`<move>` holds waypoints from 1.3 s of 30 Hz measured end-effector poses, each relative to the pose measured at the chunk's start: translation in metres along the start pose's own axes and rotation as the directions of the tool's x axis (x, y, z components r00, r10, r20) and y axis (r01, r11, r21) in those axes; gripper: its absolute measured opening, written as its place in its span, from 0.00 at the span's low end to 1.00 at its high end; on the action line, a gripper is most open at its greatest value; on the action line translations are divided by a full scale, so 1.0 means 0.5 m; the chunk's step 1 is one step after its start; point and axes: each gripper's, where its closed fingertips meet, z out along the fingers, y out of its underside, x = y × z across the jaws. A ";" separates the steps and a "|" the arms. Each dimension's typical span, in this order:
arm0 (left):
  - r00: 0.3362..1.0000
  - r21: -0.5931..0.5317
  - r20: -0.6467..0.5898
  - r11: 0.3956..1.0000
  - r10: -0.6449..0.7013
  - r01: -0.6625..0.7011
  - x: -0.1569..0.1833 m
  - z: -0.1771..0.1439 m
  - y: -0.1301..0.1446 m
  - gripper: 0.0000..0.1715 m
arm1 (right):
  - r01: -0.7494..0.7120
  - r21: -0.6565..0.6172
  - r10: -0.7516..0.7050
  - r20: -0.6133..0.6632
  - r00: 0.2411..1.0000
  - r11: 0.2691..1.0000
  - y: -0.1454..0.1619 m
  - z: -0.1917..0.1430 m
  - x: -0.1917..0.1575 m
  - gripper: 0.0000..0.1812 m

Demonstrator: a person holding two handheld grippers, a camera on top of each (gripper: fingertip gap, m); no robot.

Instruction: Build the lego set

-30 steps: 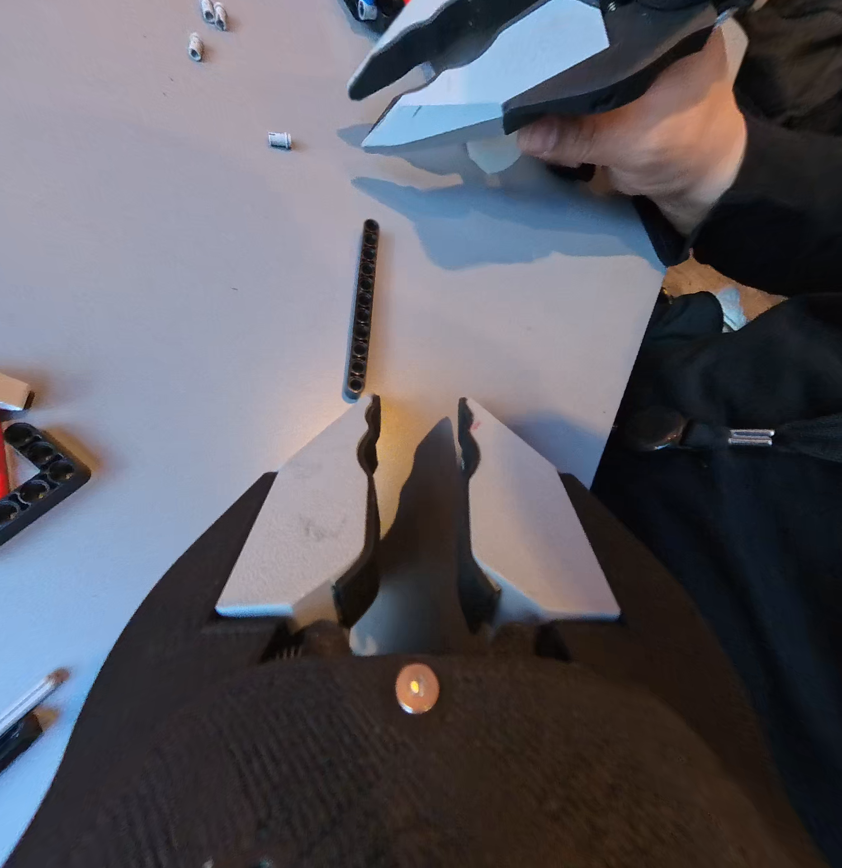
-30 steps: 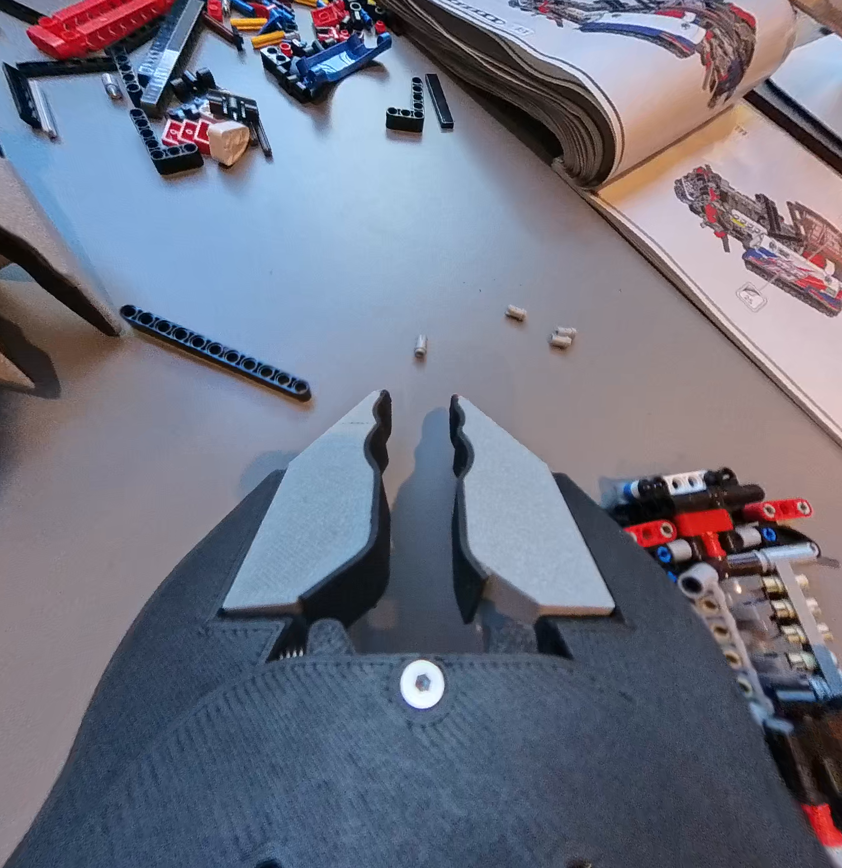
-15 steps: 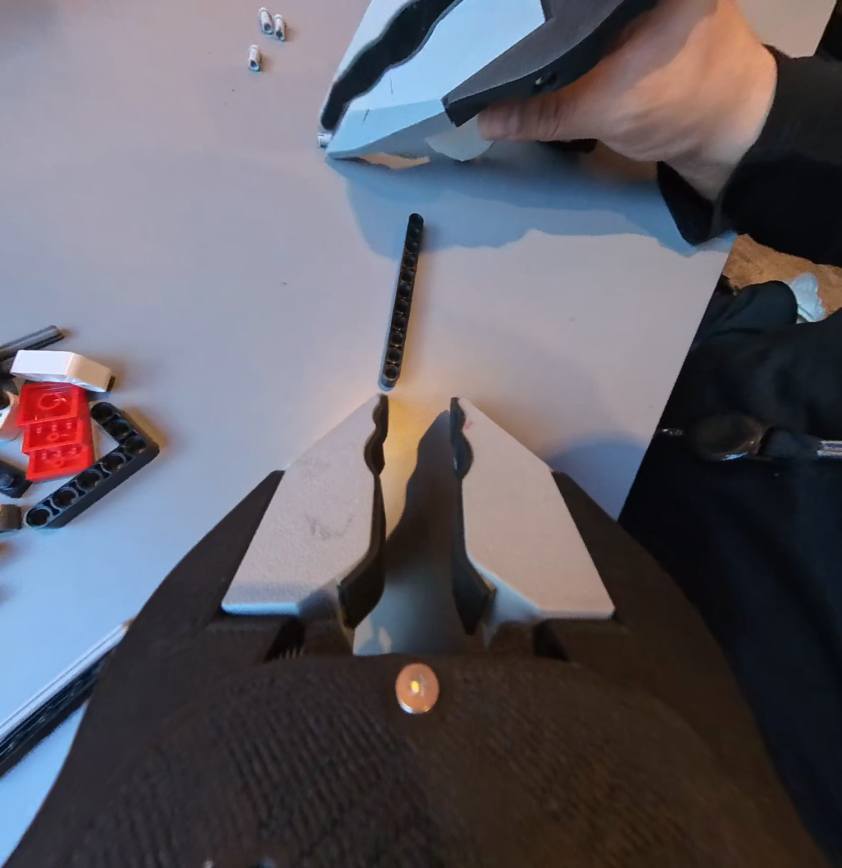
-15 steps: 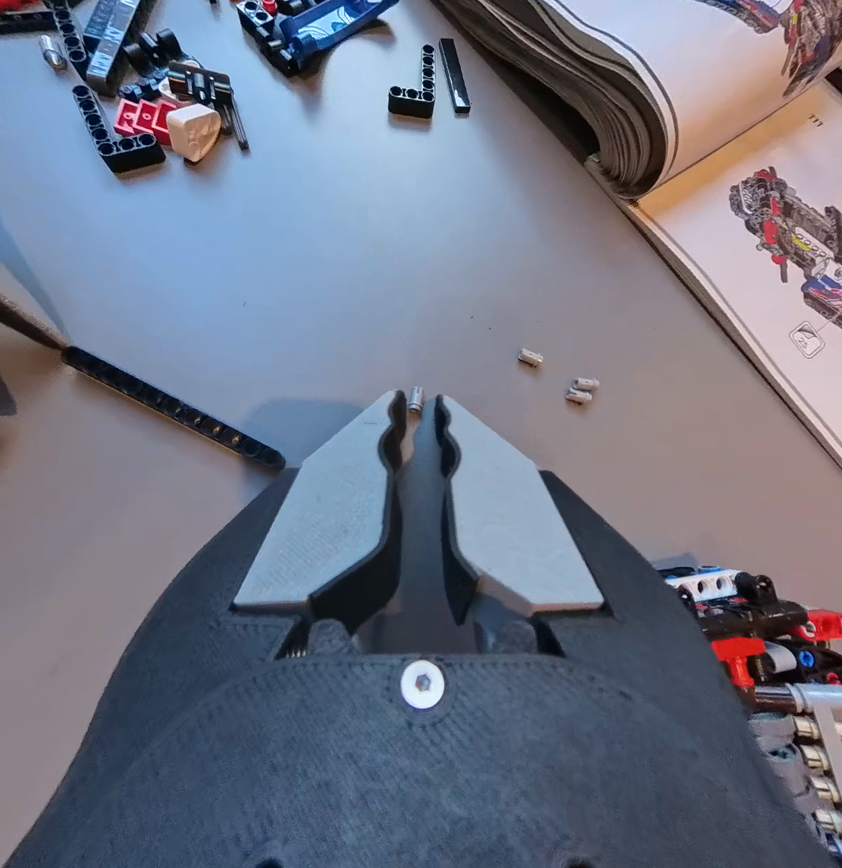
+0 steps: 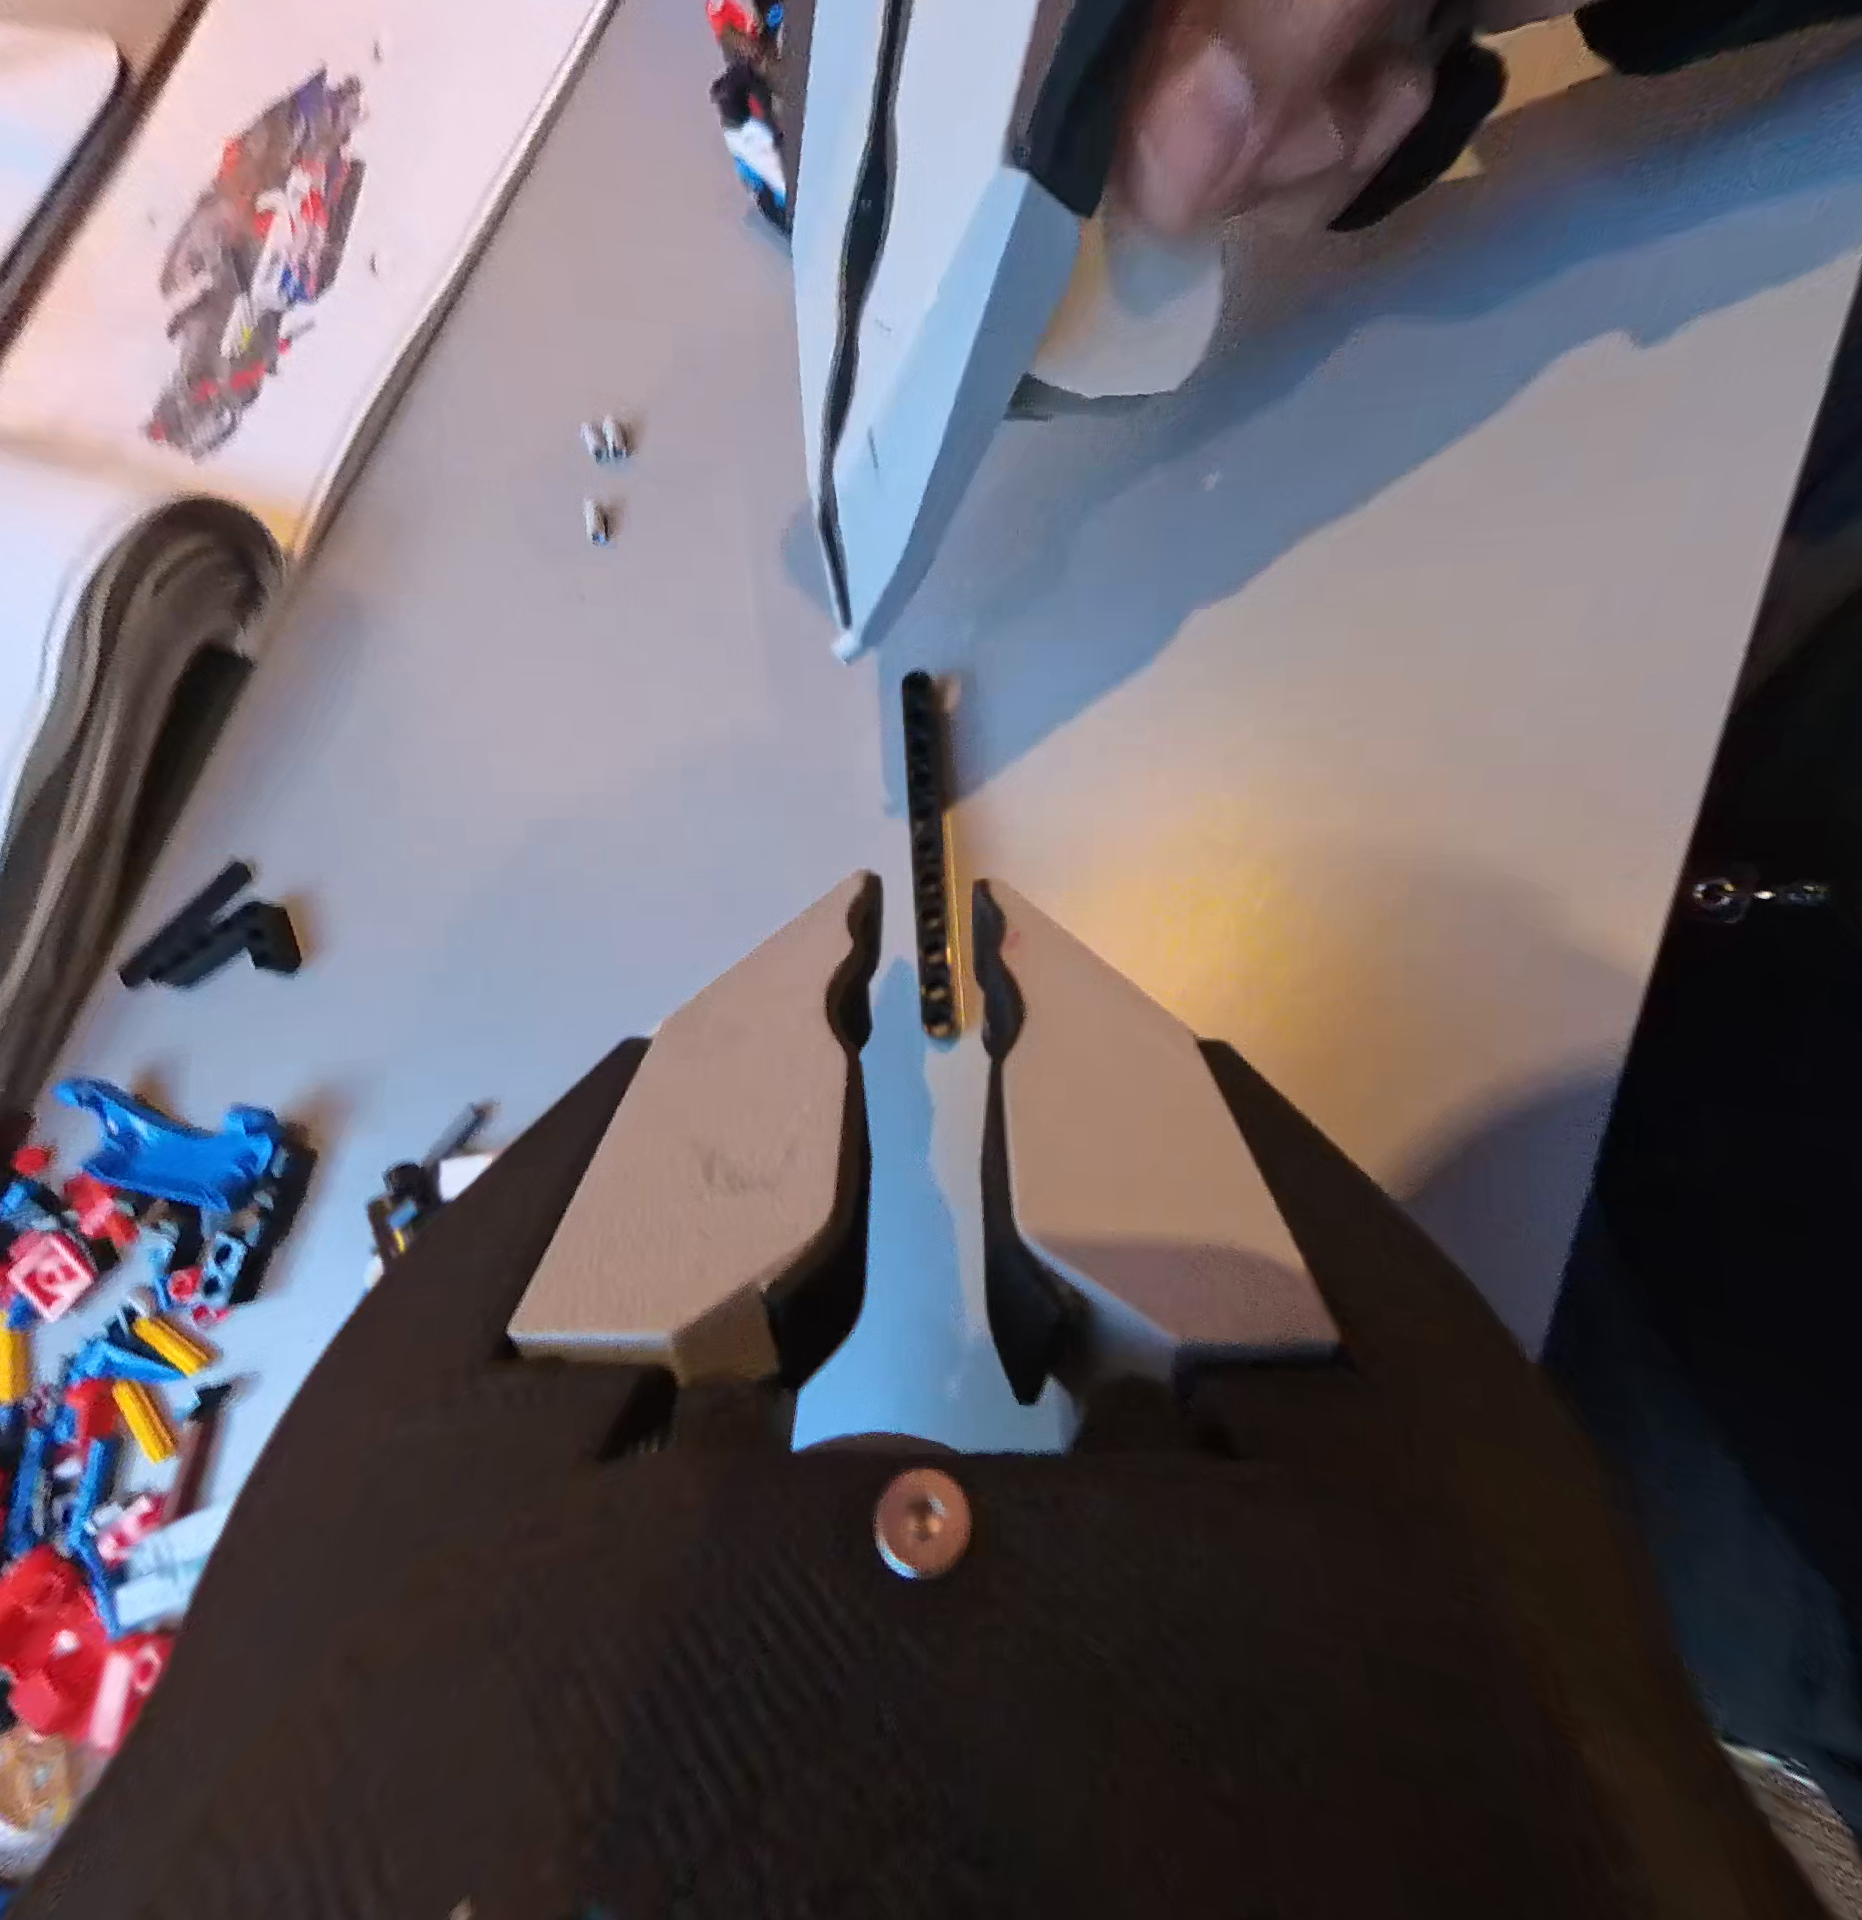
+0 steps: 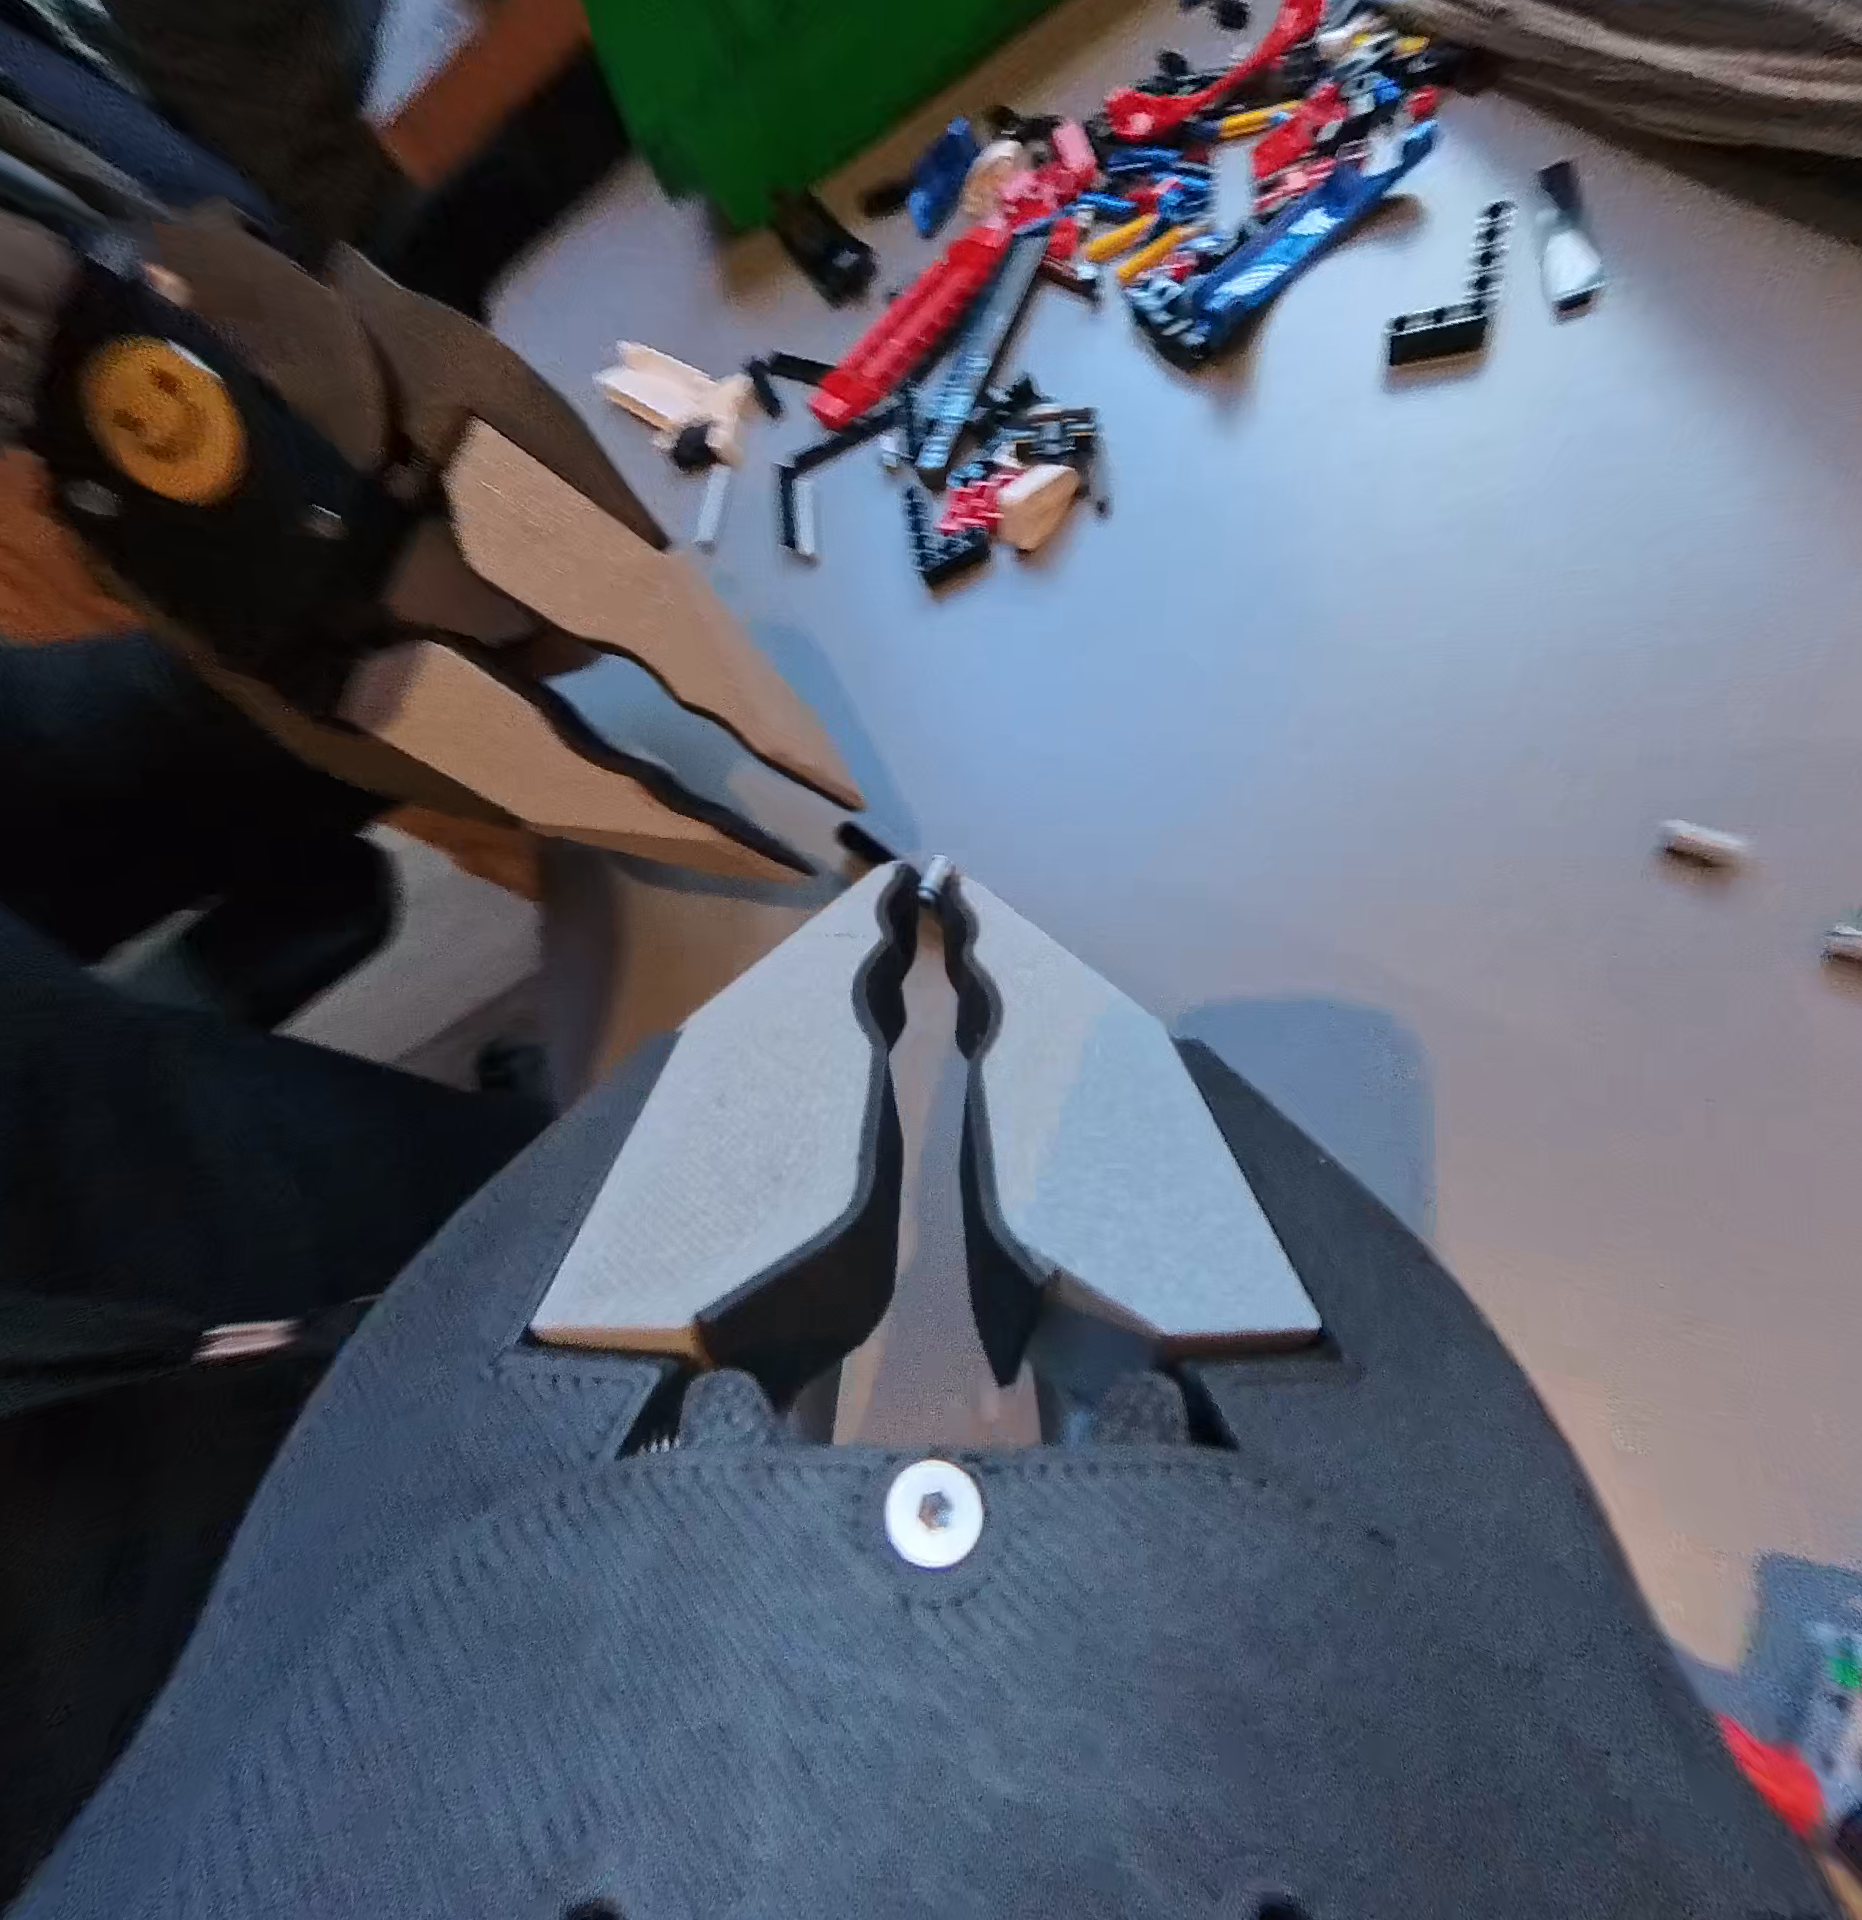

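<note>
A long black beam (image 5: 929,852) lies flat on the grey table (image 5: 594,779). My left gripper (image 5: 925,894) is open, with its fingertips on either side of the beam's near half and a gap on each side. My right gripper (image 6: 932,894) is shut on a small grey pin (image 6: 935,878) held at its very tips. In the left wrist view the right gripper (image 5: 906,312) points down with its tip just beyond the beam's far end. In the right wrist view the left gripper (image 6: 615,686) reaches in from the left, and only the beam's end (image 6: 865,840) shows.
A pile of red, blue and black pieces (image 5: 85,1299) lies to the left and shows far in the right wrist view (image 6: 1114,229). Loose grey pins (image 5: 605,447), a black L-beam (image 5: 210,935), the open instruction booklet (image 5: 241,249) and a partly built model (image 5: 750,135) lie around. The table edge (image 5: 1737,831) is on the right. Some 4 cm of space lies between my two pairs of fingers. Left tips and right tips are each some 20 cm from the black L-beam (image 5: 210,935).
My right gripper has closed on the grey pin, lifted it and swung toward the beam's far end. My left gripper has moved forward so the beam lies between its fingers.
</note>
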 end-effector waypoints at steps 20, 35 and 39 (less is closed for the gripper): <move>0.973 0.070 0.032 0.971 0.227 -0.228 0.050 0.035 -0.067 0.02 | -0.261 -0.101 0.279 0.307 0.910 0.960 0.049 -0.011 -0.066 0.01; 1.000 0.126 -0.007 0.992 -0.006 0.007 0.030 0.040 -0.054 0.01 | -0.086 0.032 0.080 0.151 0.985 0.996 0.035 -0.021 -0.037 0.04; 1.000 0.125 0.013 0.992 -0.006 0.004 0.025 0.038 -0.054 0.01 | -0.078 0.035 0.072 0.143 0.987 0.996 0.031 -0.016 -0.041 0.03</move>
